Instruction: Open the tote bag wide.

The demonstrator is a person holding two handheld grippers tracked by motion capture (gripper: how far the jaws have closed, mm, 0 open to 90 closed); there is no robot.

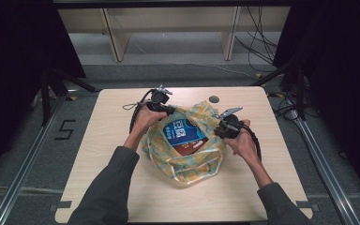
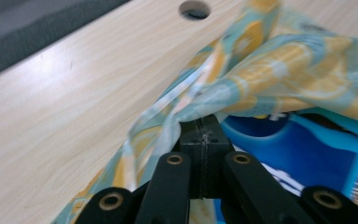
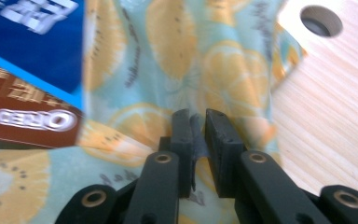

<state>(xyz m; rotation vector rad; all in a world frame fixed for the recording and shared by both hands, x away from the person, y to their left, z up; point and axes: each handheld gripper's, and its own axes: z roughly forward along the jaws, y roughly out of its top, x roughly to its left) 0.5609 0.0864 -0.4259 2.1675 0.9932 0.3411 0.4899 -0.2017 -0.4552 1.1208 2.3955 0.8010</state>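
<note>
High view first: a fruit-print bag (image 1: pixel 187 157) in teal and orange lies near the middle of the pale wooden table (image 1: pixel 98 154), its mouth spread open, with a blue and brown packet (image 1: pixel 185 136) lying inside it. The left gripper (image 1: pixel 171 110) sits at about ten o'clock from the bag's centre, right at the bag's upper-left rim, and the right gripper (image 1: pixel 219 127) sits at roughly two o'clock, at the upper-right rim — the two are well apart, with the packet between them. A round hole (image 1: pixel 214 99) in the tabletop lies at twelve o'clock from the bag, just beyond its far edge.

Left gripper view: the jaws of the left gripper (image 2: pixel 205 127) stand pressed together, and the bag's rim (image 2: pixel 242 88) bunches up right at their tips, running off toward one o'clock; the cloth looks pinched there. The blue packet (image 2: pixel 307 149) lies at three o'clock from the tips, just beside them, under the raised fabric.

Right gripper view: the right gripper (image 3: pixel 199 122) is clamped on a thin fold of the bag (image 3: pixel 186 60) — a narrow slit remains between the jaws, taken up by cloth. The packet (image 3: pixel 28 70) lies at ten o'clock from the tips, and the hole (image 3: pixel 321 20) at one o'clock
</note>
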